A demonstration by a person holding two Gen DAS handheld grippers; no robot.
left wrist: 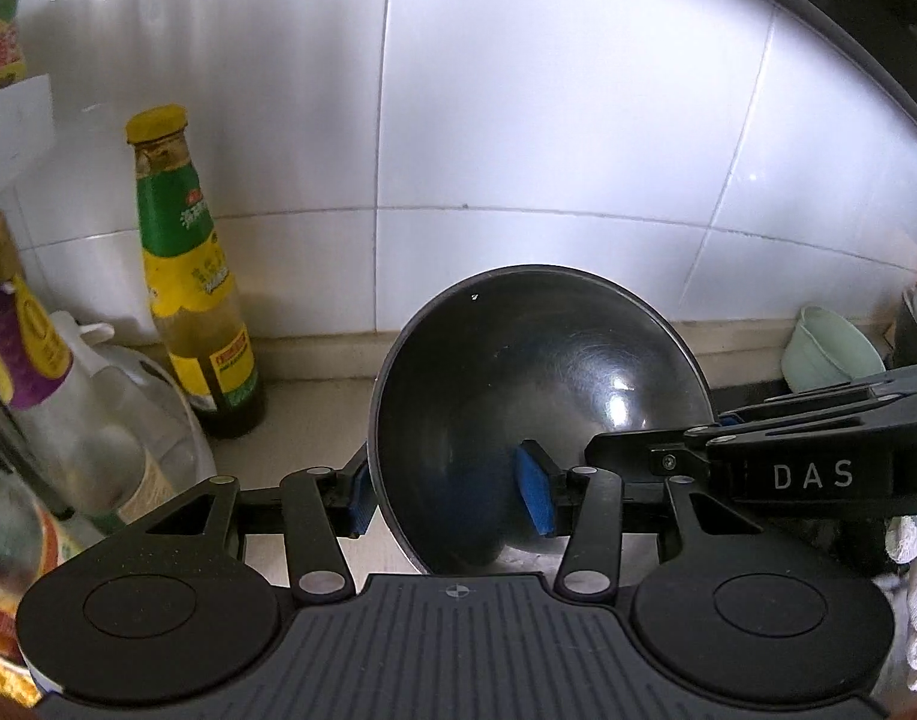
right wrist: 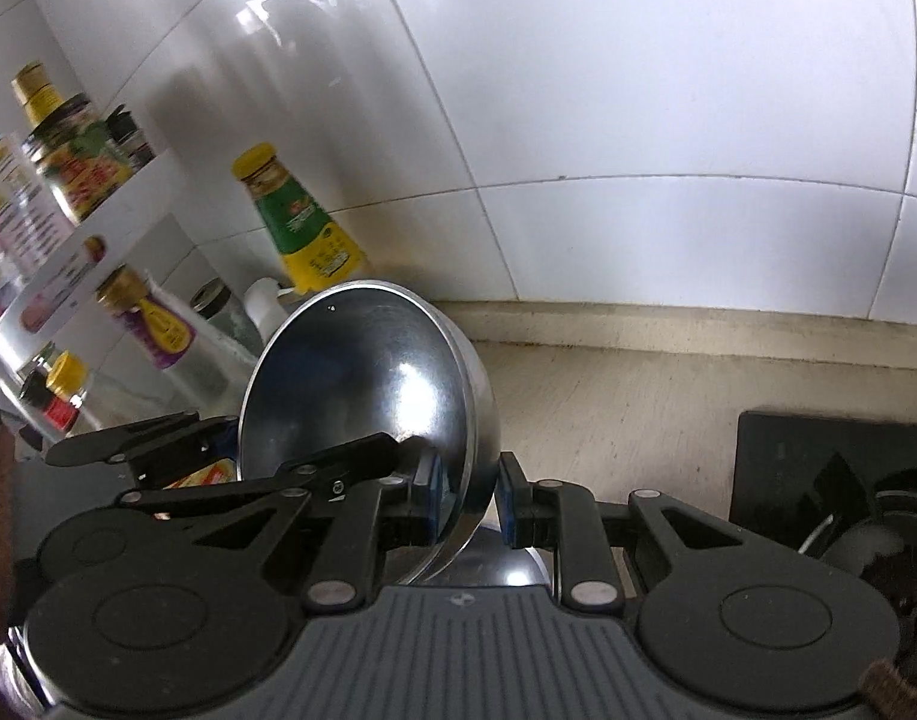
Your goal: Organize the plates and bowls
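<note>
The white tiled wall (left wrist: 518,120) fills the background, and the beige countertop (right wrist: 608,396) runs along its foot. Above the countertop a stainless steel bowl (left wrist: 536,396) is held tipped on edge, its hollow facing the left wrist camera, with both grippers on its rim. The left gripper (left wrist: 452,492) straddles the bowl's lower left rim, one blue pad outside the wall and the other inside; the pads do not look pressed tight, so whether it clamps the rim cannot be told. The right gripper (right wrist: 471,495) pinches the bowl's rim (right wrist: 464,504) between its blue pads, one on the inner face and one on the outer. In the left wrist view it reaches in from the right side of the bowl. Left of the bowl, against the wall, stands a yellow-capped sauce bottle (left wrist: 188,276) with a green and yellow label. Right of the bowl, near the wall, lies a pale green bowl (left wrist: 830,348), tipped on its side.
</note>
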